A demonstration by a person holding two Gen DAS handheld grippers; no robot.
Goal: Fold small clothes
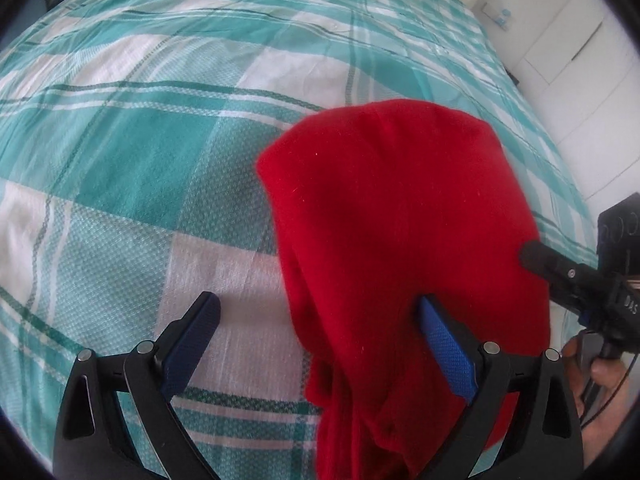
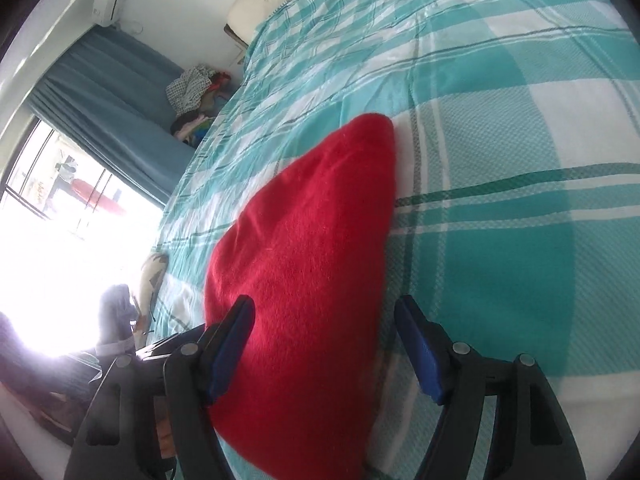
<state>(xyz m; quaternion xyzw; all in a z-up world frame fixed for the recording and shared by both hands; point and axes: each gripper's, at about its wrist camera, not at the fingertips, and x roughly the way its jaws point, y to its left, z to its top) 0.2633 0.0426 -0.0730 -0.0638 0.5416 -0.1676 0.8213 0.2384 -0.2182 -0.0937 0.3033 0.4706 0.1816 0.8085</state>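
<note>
**Red knit garment on checked bedspread, both grippers spread**

Left gripper (image 1: 320, 320): jaws stood wide apart, blue pads facing inward. The left finger (image 1: 192, 344) hung over bare bedding; the right finger (image 1: 444, 344) was partly buried in red cloth, which draped over and around it. Nothing was pinched between the pads.

Right gripper (image 2: 326, 328): jaws likewise wide. Its left finger (image 2: 228, 348) lay against the garment's left edge, its right finger (image 2: 420, 348) stood just beside the garment's right edge, so the cloth sat between them unclamped. In the left wrist view this gripper (image 1: 532, 256) appeared as a black tip touching the garment's right side, with a hand (image 1: 600, 380) behind it.

Red garment (image 1: 400, 220) (image 2: 304, 264): small, fuzzy knit, solid red, doubled into a thick tapering shape with a rounded far end and bunched folds at the near end. Its long axis ran away from both grippers, the narrow rounded end pointing toward the far part of the bed.

Bedspread (image 1: 140, 140) (image 2: 500, 160): teal and white check, lightly creased, lying under the garment.

Beyond: blue curtain (image 2: 108, 96), bright window (image 2: 60, 200).
</note>
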